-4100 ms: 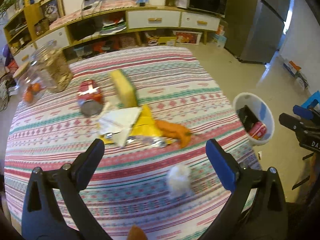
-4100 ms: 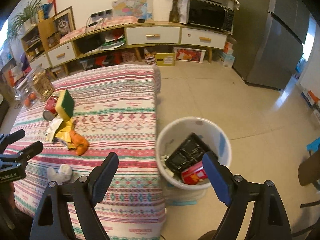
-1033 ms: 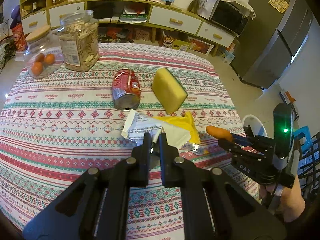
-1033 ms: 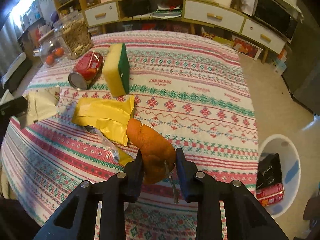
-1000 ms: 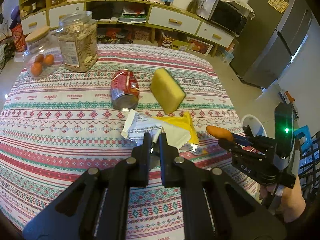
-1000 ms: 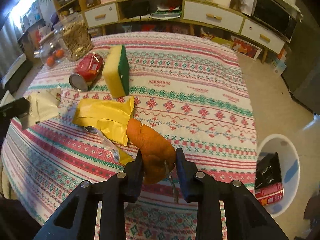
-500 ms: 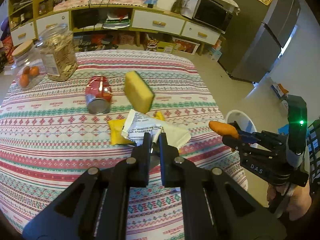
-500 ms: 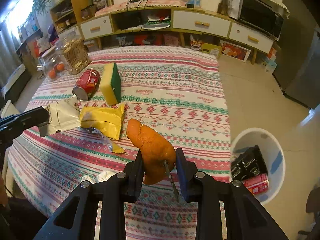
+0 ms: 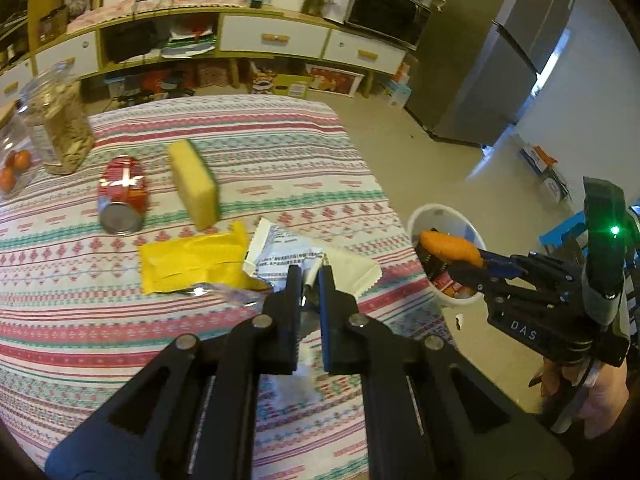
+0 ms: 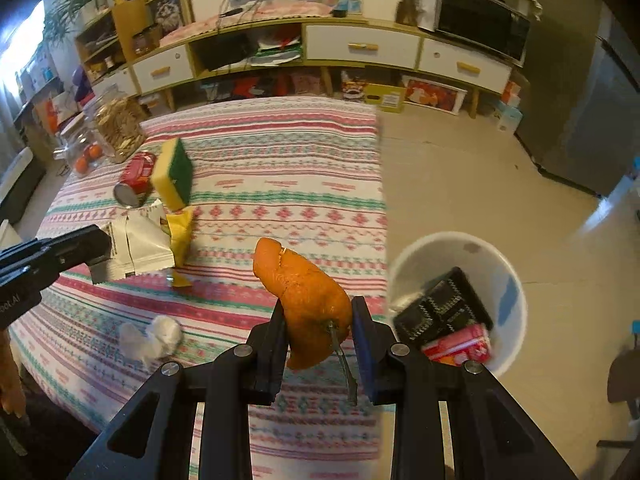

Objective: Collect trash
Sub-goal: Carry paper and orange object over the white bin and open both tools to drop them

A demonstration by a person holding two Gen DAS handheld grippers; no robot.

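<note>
My left gripper (image 9: 309, 276) is shut on a white printed wrapper (image 9: 288, 250) and holds it above the striped tablecloth; the wrapper also shows in the right wrist view (image 10: 140, 248). My right gripper (image 10: 318, 312) is shut on an orange peel (image 10: 304, 284) and holds it near the table's right edge, beside the white trash bin (image 10: 508, 280). In the left wrist view the peel (image 9: 448, 246) hangs over the bin (image 9: 448, 220). A yellow wrapper (image 9: 192, 260), a red can (image 9: 122, 196) and a white tissue wad (image 10: 154, 338) lie on the table.
A yellow-green sponge (image 9: 194, 188), a glass jar of snacks (image 9: 56, 128) and a jar with oranges (image 9: 14, 164) stand on the table. The bin holds a black tray (image 10: 440, 312) and a red pack (image 10: 460, 346). A fridge (image 9: 500, 52) stands behind.
Both grippers have moved right toward the bin, the left carrying the white wrapper and the right carrying the orange peel, which now hangs near the bin's rim.
</note>
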